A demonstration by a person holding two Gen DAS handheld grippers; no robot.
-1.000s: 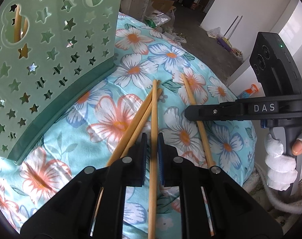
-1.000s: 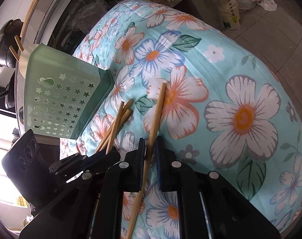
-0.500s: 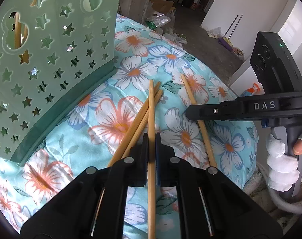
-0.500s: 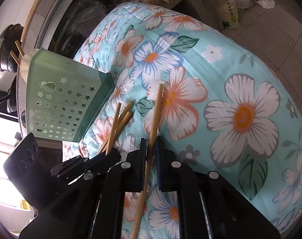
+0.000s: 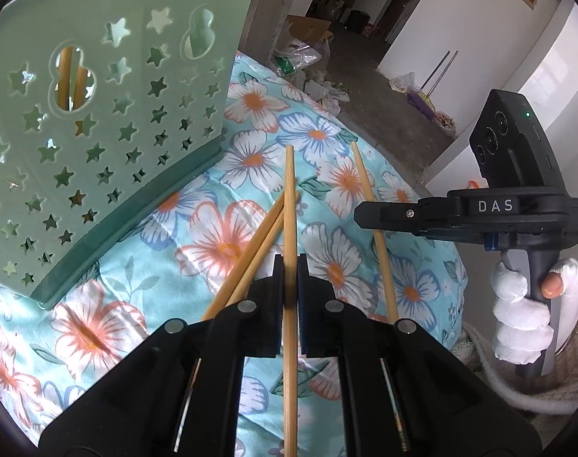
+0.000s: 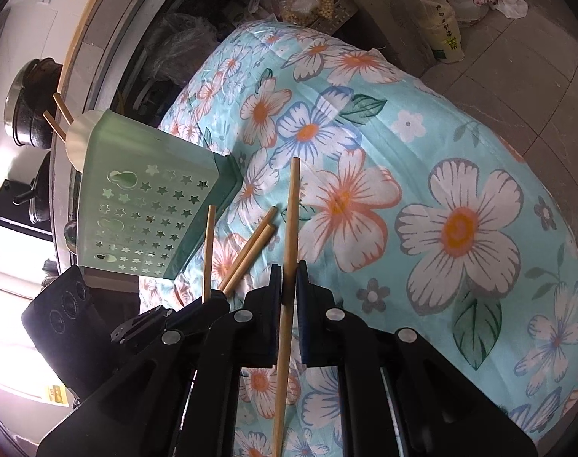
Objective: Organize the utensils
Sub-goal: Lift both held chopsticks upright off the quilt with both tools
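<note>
My left gripper [image 5: 289, 262] is shut on a bamboo chopstick [image 5: 289, 198] that points forward, tip lifted over the floral cloth. Two more chopsticks [image 5: 264, 236] lie crossed under it. At right, the right gripper [image 5: 359, 216] clamps another chopstick [image 5: 365, 186]. In the right wrist view, my right gripper [image 6: 289, 270] is shut on that chopstick [image 6: 291, 221]. The left gripper [image 6: 216, 299] sits low left with its chopstick [image 6: 209, 251], and the loose pair [image 6: 253, 245] lies between them. The green star-holed holder [image 5: 98, 141] [image 6: 144, 198] has chopsticks inside.
The floral cloth [image 6: 460, 228] covers a rounded surface that drops off to the floor at right. Bags and clutter [image 6: 308, 0] lie beyond it, and dark pots [image 6: 30, 103] stand behind the holder. A gloved hand [image 5: 517, 323] grips the right gripper's handle.
The left jaws closed onto their chopstick. Both held chopsticks now stand with tips raised off the cloth, and the left one has swung away from the crossed pair.
</note>
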